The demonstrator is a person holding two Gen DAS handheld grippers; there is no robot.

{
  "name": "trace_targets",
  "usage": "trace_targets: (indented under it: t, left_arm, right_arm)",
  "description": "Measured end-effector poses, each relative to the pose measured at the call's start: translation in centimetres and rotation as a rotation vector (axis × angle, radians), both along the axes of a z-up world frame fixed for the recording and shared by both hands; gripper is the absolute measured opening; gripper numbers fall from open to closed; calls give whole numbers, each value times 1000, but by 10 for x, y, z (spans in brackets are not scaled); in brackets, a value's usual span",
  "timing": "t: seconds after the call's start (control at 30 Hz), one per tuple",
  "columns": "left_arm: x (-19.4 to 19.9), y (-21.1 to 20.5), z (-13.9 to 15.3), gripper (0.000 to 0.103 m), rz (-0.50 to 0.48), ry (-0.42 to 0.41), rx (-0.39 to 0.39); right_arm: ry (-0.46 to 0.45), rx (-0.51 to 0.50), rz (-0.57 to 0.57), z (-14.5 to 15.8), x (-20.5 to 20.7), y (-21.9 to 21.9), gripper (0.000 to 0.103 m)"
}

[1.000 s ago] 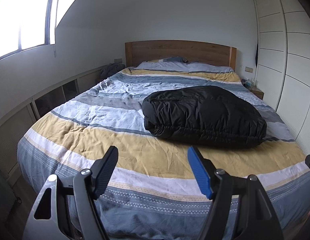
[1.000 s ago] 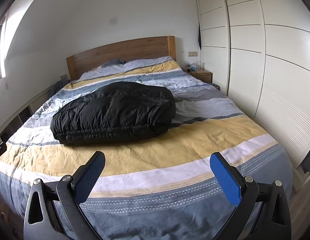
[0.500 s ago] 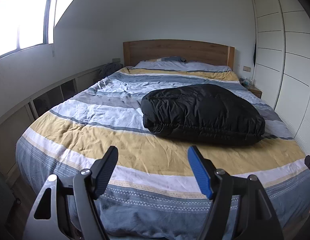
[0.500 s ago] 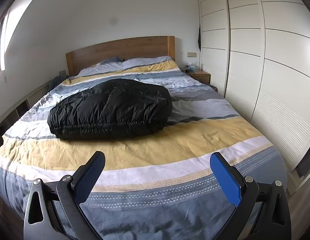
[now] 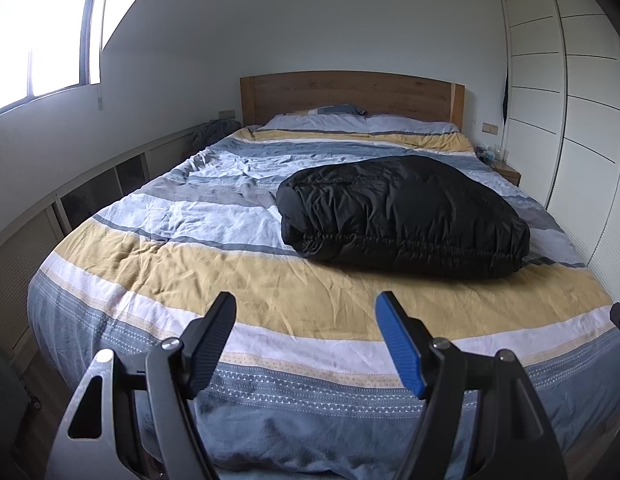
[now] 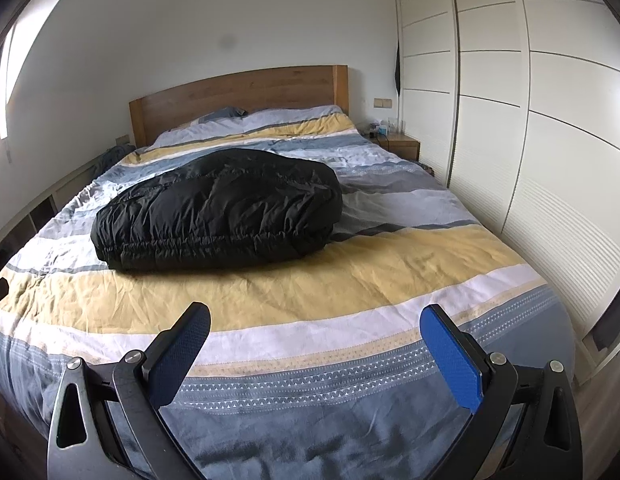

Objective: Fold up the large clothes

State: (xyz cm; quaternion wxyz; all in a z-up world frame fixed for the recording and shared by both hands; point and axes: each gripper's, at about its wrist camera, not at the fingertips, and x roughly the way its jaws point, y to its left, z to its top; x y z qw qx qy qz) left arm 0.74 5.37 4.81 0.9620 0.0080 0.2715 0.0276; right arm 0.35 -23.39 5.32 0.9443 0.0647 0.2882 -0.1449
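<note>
Left wrist view: left hand-held gripper (image 5: 305, 312) spread, empty; folded black jacket's (image 5: 406, 212) underside hidden against the bed (image 5: 189, 276).

**Soft daylight, strong fisheye bend**

Daylight enters through the window (image 5: 49, 36) at upper left in the left view; its panes are blown out to white. The room is evenly, mildly lit, with the wall (image 5: 310, 20) a flat grey. The jacket (image 5: 402, 216) casts a soft shadow on the bed (image 5: 229, 264). Both views bow straight lines, so the wardrobe (image 6: 510, 120) panels curve, and the corners go black. A faint smudge shows on the wall in the right view. Focus is sharp throughout.
</note>
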Motion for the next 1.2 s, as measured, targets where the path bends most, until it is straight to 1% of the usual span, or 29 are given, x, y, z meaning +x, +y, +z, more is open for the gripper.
trace_targets:
  t: [0.37, 0.57, 1.2]
  left_arm:
    - [6, -2, -13, 71, -3, 23, 30]
    - [6, -3, -15, 71, -7, 24, 33]
    - [5, -3, -19, 71, -18, 19, 52]
  right_arm:
    - [9, 6, -15, -6, 2, -8, 103]
    - [11, -9, -13, -7, 1, -7, 103]
    - [18, -11, -9, -11, 1, -6, 103]
